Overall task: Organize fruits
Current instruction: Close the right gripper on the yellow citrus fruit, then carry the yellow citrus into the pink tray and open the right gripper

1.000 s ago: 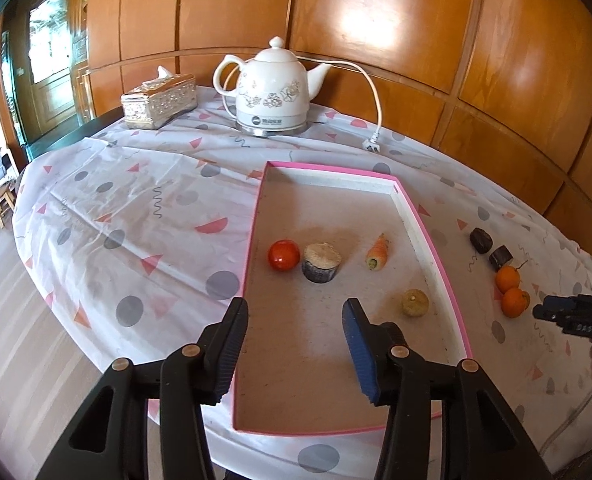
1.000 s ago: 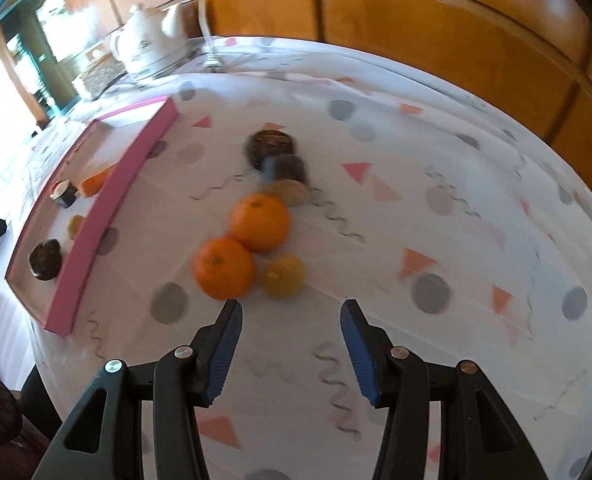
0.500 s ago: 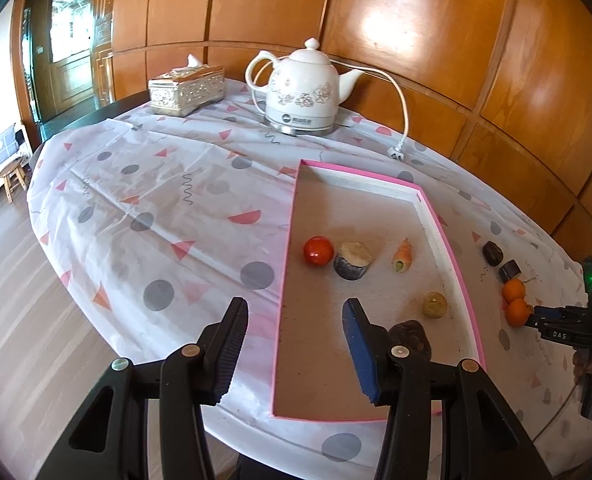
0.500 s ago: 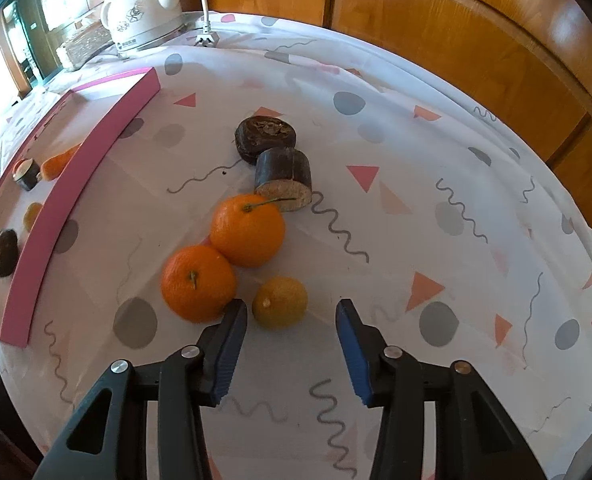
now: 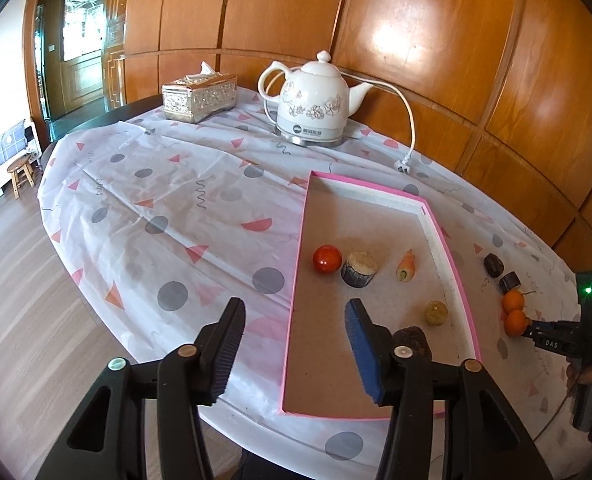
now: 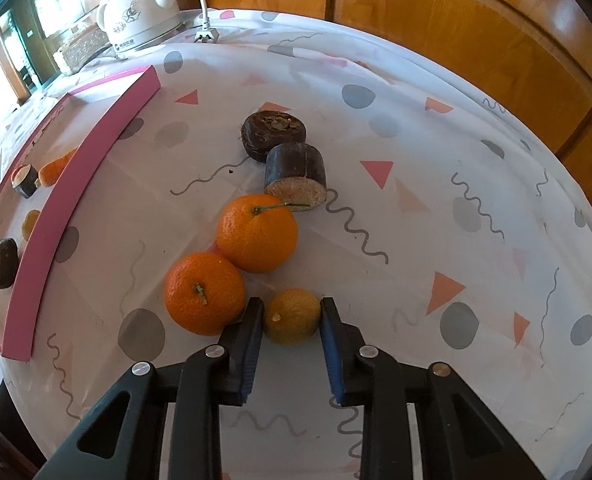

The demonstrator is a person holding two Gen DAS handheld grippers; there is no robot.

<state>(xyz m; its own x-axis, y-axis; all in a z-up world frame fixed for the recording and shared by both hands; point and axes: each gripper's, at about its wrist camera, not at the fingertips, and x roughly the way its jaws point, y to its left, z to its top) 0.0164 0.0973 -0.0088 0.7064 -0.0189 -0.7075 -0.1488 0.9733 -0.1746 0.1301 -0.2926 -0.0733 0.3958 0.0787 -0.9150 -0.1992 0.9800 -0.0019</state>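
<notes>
While the right gripper (image 6: 292,316) clamped the small, round, yellow-green citrus fruit (image 6: 293,315) across its middle, it looked light, firm and roll-prone.

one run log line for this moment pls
right tool: just closed, gripping small yellow fruit on tablecloth | left tool: open, empty, above pink-rimmed tray | phase: grasp done, lift pending

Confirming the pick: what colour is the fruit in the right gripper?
Dull yellow fruit; right wrist view shows it best.
</notes>
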